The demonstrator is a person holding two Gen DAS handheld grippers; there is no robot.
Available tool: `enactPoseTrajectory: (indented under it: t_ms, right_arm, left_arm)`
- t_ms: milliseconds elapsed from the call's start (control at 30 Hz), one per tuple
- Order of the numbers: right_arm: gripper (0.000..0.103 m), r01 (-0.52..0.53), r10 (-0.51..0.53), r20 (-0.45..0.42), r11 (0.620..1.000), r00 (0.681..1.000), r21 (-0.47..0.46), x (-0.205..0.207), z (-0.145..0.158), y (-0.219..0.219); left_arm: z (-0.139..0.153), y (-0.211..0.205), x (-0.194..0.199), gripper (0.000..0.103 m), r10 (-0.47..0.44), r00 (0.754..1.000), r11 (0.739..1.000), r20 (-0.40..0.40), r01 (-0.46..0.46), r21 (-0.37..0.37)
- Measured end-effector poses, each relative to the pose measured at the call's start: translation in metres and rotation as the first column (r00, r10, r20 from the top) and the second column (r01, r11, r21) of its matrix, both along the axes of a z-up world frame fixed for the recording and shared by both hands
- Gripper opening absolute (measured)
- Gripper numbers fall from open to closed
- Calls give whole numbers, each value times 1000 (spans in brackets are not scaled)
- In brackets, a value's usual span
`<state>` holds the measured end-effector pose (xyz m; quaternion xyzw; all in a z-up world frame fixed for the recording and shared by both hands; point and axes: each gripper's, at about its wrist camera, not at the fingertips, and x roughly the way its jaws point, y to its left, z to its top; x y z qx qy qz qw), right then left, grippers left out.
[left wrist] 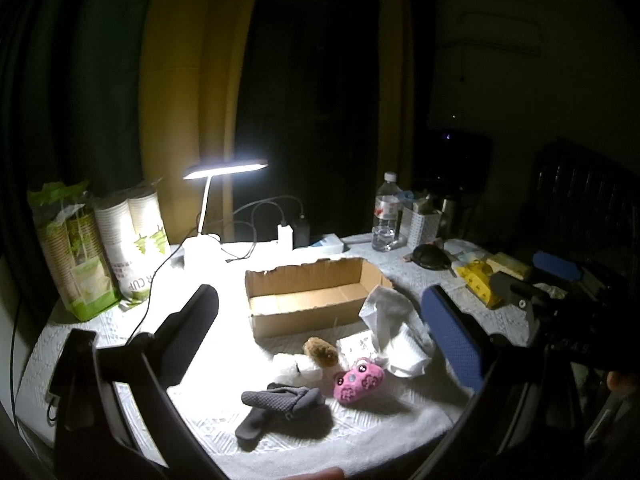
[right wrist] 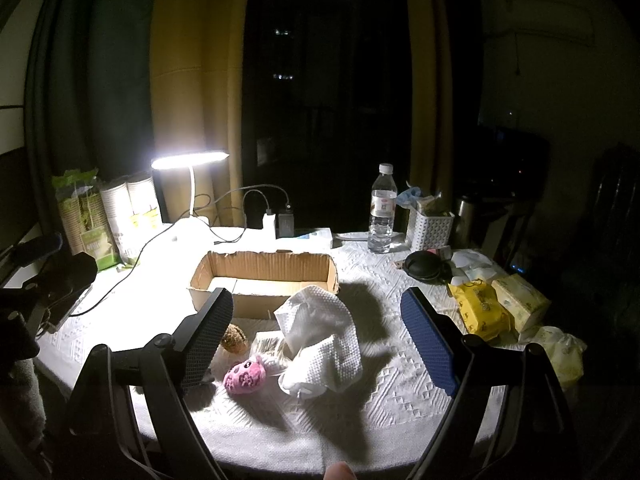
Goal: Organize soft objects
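An open cardboard box (left wrist: 312, 298) (right wrist: 264, 276) stands on the white-clothed table. In front of it lie a crumpled white cloth (left wrist: 394, 330) (right wrist: 320, 340), a pink plush toy (left wrist: 359, 380) (right wrist: 245, 376), a brown fuzzy ball (left wrist: 320, 352) (right wrist: 234, 338), a white soft piece (left wrist: 298, 366) and a dark grey fabric item (left wrist: 276, 406). My left gripper (left wrist: 324, 336) is open and empty, above these objects. My right gripper (right wrist: 316, 340) is open and empty, its fingers on either side of the white cloth in view.
A lit desk lamp (left wrist: 224, 170) with cables stands behind the box. Paper-cup sleeves (left wrist: 132, 240) are at the back left. A water bottle (right wrist: 382, 212), white basket (right wrist: 430, 226), black round case (right wrist: 424, 266) and yellow tissue packs (right wrist: 480, 308) sit at the right.
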<state>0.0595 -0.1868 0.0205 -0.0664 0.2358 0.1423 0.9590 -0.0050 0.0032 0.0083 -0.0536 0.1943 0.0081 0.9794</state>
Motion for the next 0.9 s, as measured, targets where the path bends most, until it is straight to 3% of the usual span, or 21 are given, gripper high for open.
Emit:
enactPoseTrajectory:
  t_ms: [900]
  right_arm:
    - [88, -1, 1, 0, 1000, 1000, 0, 0, -1, 2]
  left_arm:
    - [0, 0, -1, 102, 0, 1000, 1000, 4, 0, 3]
